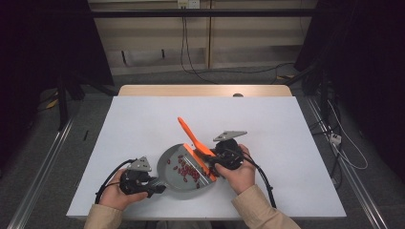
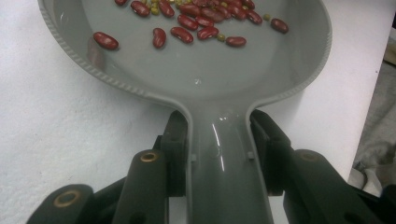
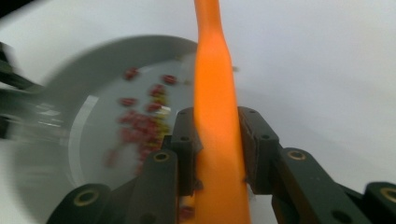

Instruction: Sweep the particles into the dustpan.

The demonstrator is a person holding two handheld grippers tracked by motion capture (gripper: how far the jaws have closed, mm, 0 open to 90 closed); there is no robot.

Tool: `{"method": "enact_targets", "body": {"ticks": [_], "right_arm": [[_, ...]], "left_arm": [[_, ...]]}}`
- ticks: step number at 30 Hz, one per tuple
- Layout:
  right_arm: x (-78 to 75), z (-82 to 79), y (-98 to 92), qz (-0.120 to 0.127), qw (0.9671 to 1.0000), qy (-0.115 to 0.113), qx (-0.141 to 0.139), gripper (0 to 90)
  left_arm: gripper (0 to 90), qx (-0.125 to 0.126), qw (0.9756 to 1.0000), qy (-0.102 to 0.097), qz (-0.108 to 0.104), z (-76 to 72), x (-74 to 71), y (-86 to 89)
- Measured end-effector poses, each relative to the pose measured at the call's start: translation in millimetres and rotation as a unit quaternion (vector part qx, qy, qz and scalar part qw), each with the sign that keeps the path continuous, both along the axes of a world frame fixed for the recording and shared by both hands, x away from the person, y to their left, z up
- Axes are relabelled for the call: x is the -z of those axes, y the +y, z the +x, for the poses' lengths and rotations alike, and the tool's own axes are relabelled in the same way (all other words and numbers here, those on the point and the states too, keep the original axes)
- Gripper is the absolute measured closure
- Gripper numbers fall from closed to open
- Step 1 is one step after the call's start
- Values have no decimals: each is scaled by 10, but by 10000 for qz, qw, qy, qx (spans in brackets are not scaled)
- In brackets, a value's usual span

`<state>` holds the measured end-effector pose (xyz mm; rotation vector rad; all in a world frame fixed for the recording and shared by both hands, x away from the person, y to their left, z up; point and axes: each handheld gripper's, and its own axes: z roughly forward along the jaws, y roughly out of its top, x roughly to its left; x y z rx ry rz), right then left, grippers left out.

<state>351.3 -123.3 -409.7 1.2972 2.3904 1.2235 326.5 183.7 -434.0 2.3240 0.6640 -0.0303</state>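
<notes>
Here the left gripper's fingers pinch a grey dustpan's handle at six o'clock; glossy red beans, seemingly some small green ones, lie inside, while right gripper fingers clamp an orange brush.

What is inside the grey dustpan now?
Inside the grey dustpan lie red kidney beans and a few small yellow-green grains. In the high view, the orange brush covers the pan's open edge, so anything under it is hidden.

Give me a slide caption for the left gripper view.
Left gripper clamps the handle of a grey dustpan holding red beans on the white table.
</notes>
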Motion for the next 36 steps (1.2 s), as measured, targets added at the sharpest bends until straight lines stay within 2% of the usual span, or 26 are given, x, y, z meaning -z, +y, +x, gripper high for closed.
{"method": "enact_targets", "body": {"ticks": [4,7,10,13,16,18,20,21,24,31,36], "right_arm": [[-67,-21,82,285,9994,-59,-163,709],[-127,15,95,80,9995,-270,-138,708],[-166,96,17,130,9993,-354,-21,708],[-193,198,-75,-34,9988,-470,139,708],[-168,318,-139,-186,9984,-471,265,708],[-121,405,-146,-409,9971,-582,278,708],[-54,483,-139,-497,9969,-525,302,708],[-15,510,-130,-489,9974,-460,280,708],[30,533,-75,-422,9979,-461,169,708],[11,424,105,-765,9952,-503,-347,703],[-20,344,144,-569,9959,-334,-618,706]], "left_arm": [[629,6,10000,7,-10,4,1,10],[630,-14,10000,23,-28,4,7,13],[630,-34,10000,24,-45,9,8,24],[630,-34,10000,32,-38,16,8,32],[630,-42,10000,50,-46,22,10,38],[630,-33,10000,53,-34,31,10,43],[630,-53,9999,60,-61,36,12,47],[630,-42,10000,60,-53,40,14,51],[630,-64,9999,76,-60,45,25,50],[630,-87,9999,75,-26,53,24,31],[630,-76,9999,87,3,59,29,22]]}}
